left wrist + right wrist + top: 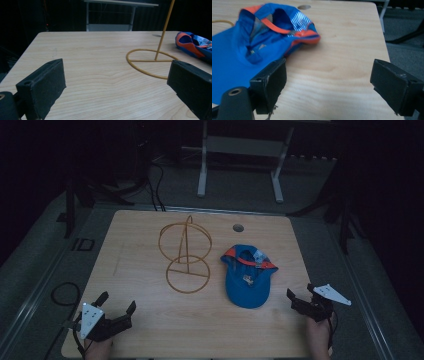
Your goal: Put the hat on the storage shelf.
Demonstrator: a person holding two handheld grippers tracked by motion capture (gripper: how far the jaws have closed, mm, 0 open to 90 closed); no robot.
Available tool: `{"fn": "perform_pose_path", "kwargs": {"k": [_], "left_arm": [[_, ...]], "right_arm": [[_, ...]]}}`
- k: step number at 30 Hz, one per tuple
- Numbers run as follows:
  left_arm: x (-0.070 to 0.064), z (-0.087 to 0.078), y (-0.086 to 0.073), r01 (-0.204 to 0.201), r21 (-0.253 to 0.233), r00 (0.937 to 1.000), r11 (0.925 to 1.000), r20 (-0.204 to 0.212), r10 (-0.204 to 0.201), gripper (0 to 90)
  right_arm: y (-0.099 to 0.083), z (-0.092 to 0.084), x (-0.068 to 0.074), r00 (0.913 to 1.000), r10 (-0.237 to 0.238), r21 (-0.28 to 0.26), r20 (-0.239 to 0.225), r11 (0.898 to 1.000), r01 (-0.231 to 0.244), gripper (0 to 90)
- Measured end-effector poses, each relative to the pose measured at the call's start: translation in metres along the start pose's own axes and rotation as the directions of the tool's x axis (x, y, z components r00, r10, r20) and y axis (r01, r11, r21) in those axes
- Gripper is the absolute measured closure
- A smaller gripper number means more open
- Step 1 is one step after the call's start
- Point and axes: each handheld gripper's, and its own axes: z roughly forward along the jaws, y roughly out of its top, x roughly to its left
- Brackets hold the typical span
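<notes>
I take the blue cap (247, 276) as my landmark. It lies upside down on the wooden table (145, 320), brim toward my side, orange trim around its opening; a pale patch inside is too small to read. The brass-coloured wire stand (186, 254) sits just beside the cap, on its left in the high view, apart from it: a flat ring on the table, an upright rod, and a second ring standing on edge. In the left gripper view the rod runs out of the top edge, so the upper ring is cut off there, and the cap is clipped by the right edge.

My left gripper (118, 309) rests near the table's front corner, well apart from the cap and to its left, past the stand. Its jaws stand wide with bare wood between them. My right gripper (299, 296) sits near the cap, just off the brim's right side. In the right gripper view one jaw overlaps the brim's edge, but I cannot tell whether it touches the cloth; the jaws are spread wide and grip nothing.

The room beyond the table is very dark. I make out a pale frame (240, 155) behind the cap and cables (156, 190) on the floor; the rest is lost in shadow.
</notes>
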Motion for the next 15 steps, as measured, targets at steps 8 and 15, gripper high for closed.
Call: {"fn": "perform_pose_path", "kwargs": {"k": [8,15], "left_arm": [[-0.007,0.001,-0.001,-0.043,0.027,0.9988,0.9987,0.024,0.042,2.0],[-0.007,0.001,0.002,0.044,0.045,0.9952,0.9980,0.086,-0.047,2.1]], "right_arm": [[0.027,0.007,0.006,0.9973,0.012,0.015,-0.073,1.000,-0.010,13.2],[0.047,0.022,0.020,0.9908,0.015,0.023,-0.135,1.000,-0.012,12.3]]}}
